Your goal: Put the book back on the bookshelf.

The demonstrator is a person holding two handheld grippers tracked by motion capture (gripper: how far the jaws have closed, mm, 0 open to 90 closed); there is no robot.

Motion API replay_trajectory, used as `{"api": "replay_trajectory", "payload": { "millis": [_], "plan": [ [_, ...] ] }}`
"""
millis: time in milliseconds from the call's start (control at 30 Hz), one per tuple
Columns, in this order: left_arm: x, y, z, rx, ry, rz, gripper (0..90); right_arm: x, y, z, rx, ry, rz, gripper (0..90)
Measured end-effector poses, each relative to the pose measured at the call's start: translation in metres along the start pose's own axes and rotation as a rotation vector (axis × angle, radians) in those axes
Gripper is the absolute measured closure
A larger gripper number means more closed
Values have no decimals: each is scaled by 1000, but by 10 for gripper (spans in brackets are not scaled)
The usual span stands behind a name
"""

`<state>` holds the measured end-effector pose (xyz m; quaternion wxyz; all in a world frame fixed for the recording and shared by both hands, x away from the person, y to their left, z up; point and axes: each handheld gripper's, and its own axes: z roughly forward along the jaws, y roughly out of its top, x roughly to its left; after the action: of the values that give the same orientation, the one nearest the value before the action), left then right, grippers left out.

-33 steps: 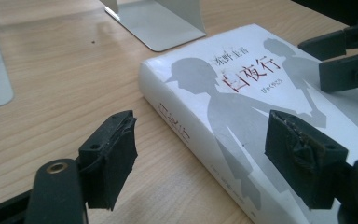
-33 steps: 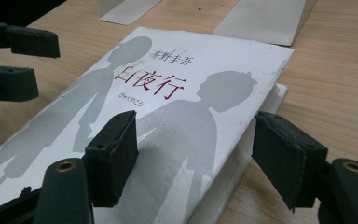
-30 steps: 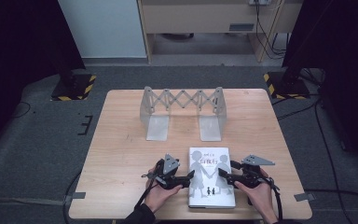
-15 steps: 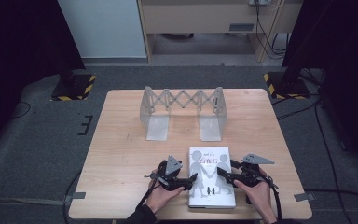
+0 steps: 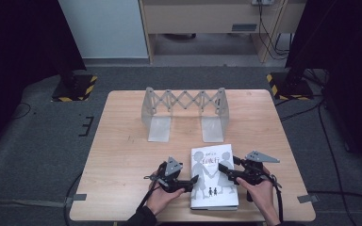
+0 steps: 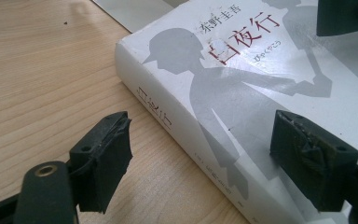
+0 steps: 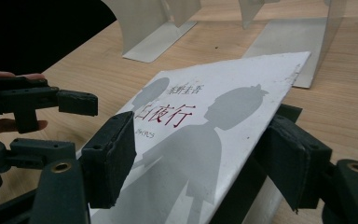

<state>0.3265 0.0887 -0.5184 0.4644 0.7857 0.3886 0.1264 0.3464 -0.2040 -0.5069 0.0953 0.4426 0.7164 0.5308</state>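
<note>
A thick white book (image 5: pixel 213 188) with grey silhouettes and red lettering on its cover lies flat near the table's front edge. My left gripper (image 5: pixel 194 181) is at its left side. In the left gripper view the book's spine (image 6: pixel 168 116) lies between the jaws of the left gripper (image 6: pixel 201 119). One pad is over the wood and the other over the cover, neither pressing; these jaws have just been opening. My right gripper (image 5: pixel 222 170) reaches in from the right. In its own view the right gripper (image 7: pixel 203 121) straddles the cover's right edge (image 7: pixel 261 112), open.
A grey expanding book rack (image 5: pixel 185 110) with two flat foot plates stands at the middle back of the wooden table (image 5: pixel 122 155), just beyond the book. The person's hands (image 5: pixel 162 200) hold both grippers at the front edge. Dark floor surrounds the table.
</note>
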Motion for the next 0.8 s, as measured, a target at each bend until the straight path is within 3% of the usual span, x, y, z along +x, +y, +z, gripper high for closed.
{"api": "replay_trajectory", "payload": {
  "millis": [600,800],
  "plan": [
    [4,-3,1,-14,-14,-15,156,7,2,11,0,32,44,287],
    [5,-3,2,-15,-14,-15,148,8,-1,14,37,43,52,296]
  ]
}}
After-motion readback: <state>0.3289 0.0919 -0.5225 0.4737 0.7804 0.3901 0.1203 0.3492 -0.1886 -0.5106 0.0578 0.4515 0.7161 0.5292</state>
